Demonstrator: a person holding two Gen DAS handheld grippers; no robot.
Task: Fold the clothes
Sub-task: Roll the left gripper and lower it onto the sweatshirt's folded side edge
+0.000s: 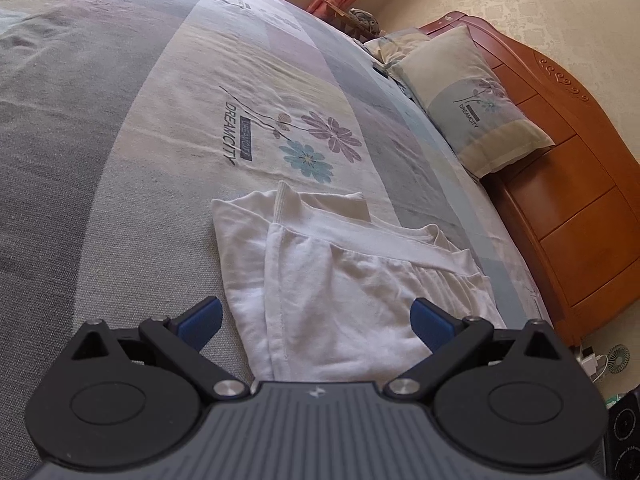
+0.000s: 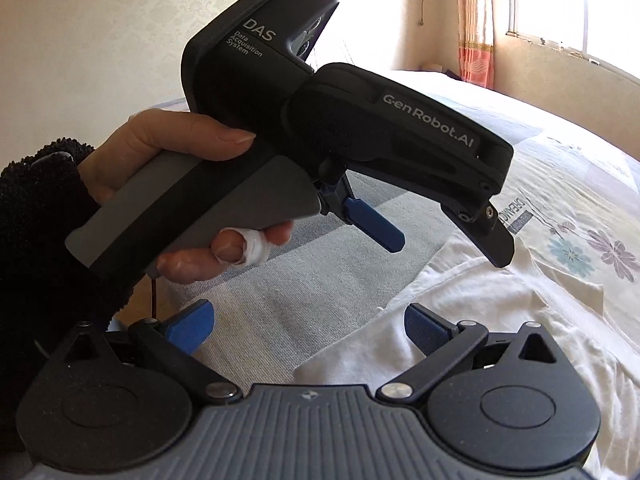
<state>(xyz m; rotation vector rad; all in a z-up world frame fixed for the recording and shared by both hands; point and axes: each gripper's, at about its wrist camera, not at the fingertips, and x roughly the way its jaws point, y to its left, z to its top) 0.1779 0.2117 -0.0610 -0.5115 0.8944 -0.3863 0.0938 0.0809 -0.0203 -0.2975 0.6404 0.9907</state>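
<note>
A white garment (image 1: pixel 328 280) lies partly folded on the bed, its ribbed band across the far side. It also shows in the right wrist view (image 2: pixel 480 312). My left gripper (image 1: pixel 316 320) is open and empty, hovering just above the garment's near end, blue pads either side. My right gripper (image 2: pixel 308 328) is open and empty above the garment's edge. The right wrist view also shows the left gripper (image 2: pixel 448 240) held in a hand, fingers spread over the garment.
The bed has a patchwork floral sheet (image 1: pixel 200 120). A pillow (image 1: pixel 472 100) leans on the wooden headboard (image 1: pixel 568 184) at the right. A small fan (image 1: pixel 618 358) sits on the floor. Curtains (image 2: pixel 476 20) and a window (image 2: pixel 572 4) are beyond.
</note>
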